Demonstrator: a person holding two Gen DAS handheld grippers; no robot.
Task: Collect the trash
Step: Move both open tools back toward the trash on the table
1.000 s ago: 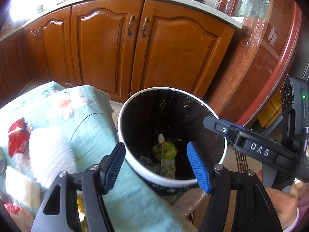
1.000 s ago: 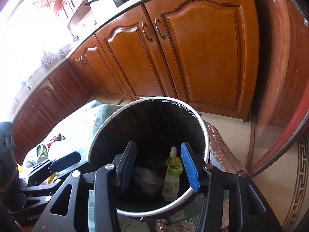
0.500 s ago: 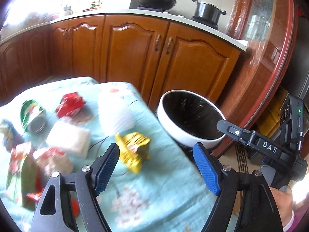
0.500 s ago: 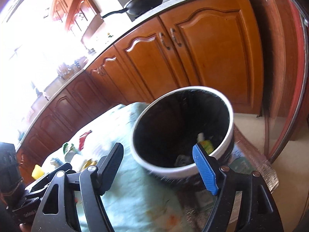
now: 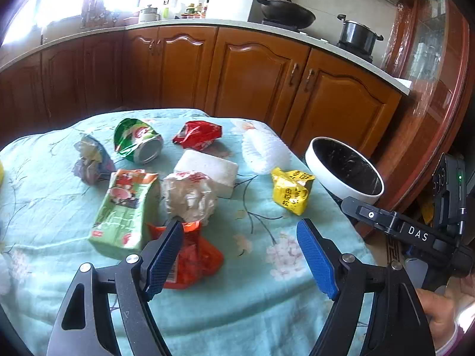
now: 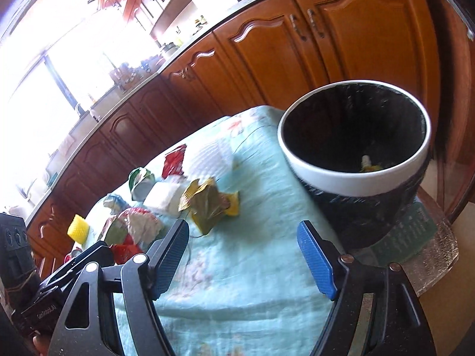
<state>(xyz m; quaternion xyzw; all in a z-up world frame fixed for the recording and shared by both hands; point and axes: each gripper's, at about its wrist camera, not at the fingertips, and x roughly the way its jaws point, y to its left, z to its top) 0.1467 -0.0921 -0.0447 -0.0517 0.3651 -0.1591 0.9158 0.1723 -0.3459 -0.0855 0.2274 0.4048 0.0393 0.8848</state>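
The bench (image 5: 267, 311) under its pale blue cloth carried the uncollected trash, with the bin (image 5: 344, 172) at its far right corner, a little litter already in its bottom, and both the left gripper (image 5: 240, 255) and the right gripper (image 6: 243, 255) hung above the cloth with fingers wide apart and nothing between them. The likely next pick was the yellow wrapper (image 5: 292, 191), lying just beside the bin, or the red bag (image 5: 193, 255) nearest the left gripper. Either was crinkly and light, so it seemed best to straddle a raised fold, close firmly, and lift clear of the rim before letting go.
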